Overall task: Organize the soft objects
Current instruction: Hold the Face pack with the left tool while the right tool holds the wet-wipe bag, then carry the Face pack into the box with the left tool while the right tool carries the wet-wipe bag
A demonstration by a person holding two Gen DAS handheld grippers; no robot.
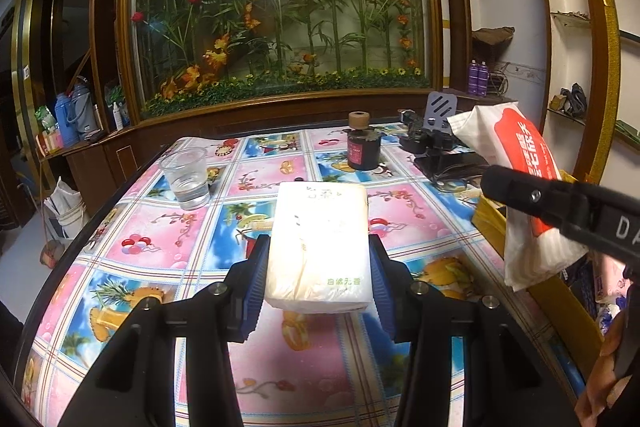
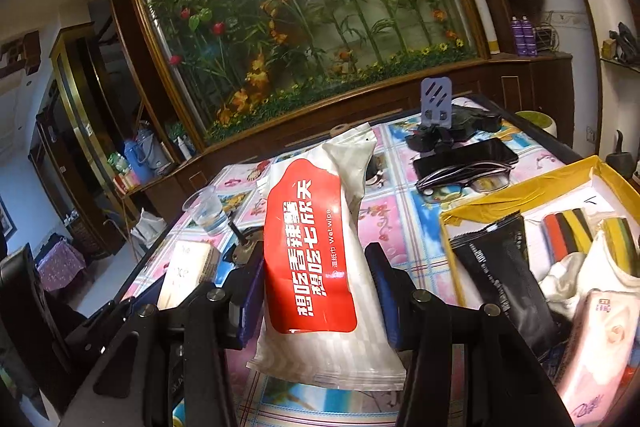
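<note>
A white tissue pack (image 1: 320,211) lies lengthwise between the blue pads of my left gripper (image 1: 318,247), which press on both its long sides just over the flowered tablecloth (image 1: 160,239). My right gripper (image 2: 316,259) is shut on a red-and-white wet wipe pack (image 2: 312,227) and holds it up in the air, tilted. In the left wrist view that wet wipe pack (image 1: 520,155) hangs at the right, above the yellow-rimmed box (image 1: 492,223). The open box (image 2: 520,195) holds a black pouch (image 2: 500,267), striped cloths and a pink tissue pack (image 2: 604,339).
A clear plastic cup (image 1: 186,179) with water stands at the left of the table. A dark jar (image 1: 363,147) stands behind the tissue pack. A phone (image 2: 468,155), glasses (image 2: 460,183) and a grey phone stand (image 2: 436,99) lie at the back right.
</note>
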